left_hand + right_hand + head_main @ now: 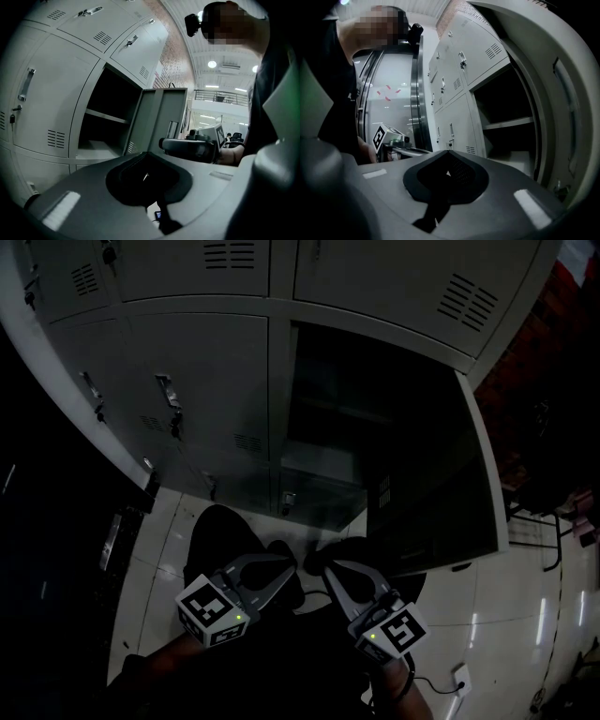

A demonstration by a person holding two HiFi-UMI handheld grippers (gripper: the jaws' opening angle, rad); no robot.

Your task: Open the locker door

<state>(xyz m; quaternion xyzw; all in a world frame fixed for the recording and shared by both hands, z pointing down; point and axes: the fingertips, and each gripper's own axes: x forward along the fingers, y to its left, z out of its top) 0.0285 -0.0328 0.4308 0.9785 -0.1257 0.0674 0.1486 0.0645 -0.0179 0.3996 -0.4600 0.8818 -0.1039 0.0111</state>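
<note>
A bank of grey lockers (187, 381) fills the head view. One compartment (356, 418) stands open, its door (441, 474) swung out to the right, with a shelf showing inside. The open compartment (108, 117) and its door (159, 122) also appear in the left gripper view. In the right gripper view the compartment (506, 122) is ahead, with the door (576, 117) close at the right. My left gripper (286, 568) and right gripper (321, 570) are held low near the body, away from the locker. Both are shut with nothing in them.
Closed locker doors with handles (169, 395) lie left of the open one. The floor (525, 615) is white tile, with a wall socket and cable (459, 679) at the lower right. A red brick wall (562, 324) and a dark rack (553, 512) stand at the right.
</note>
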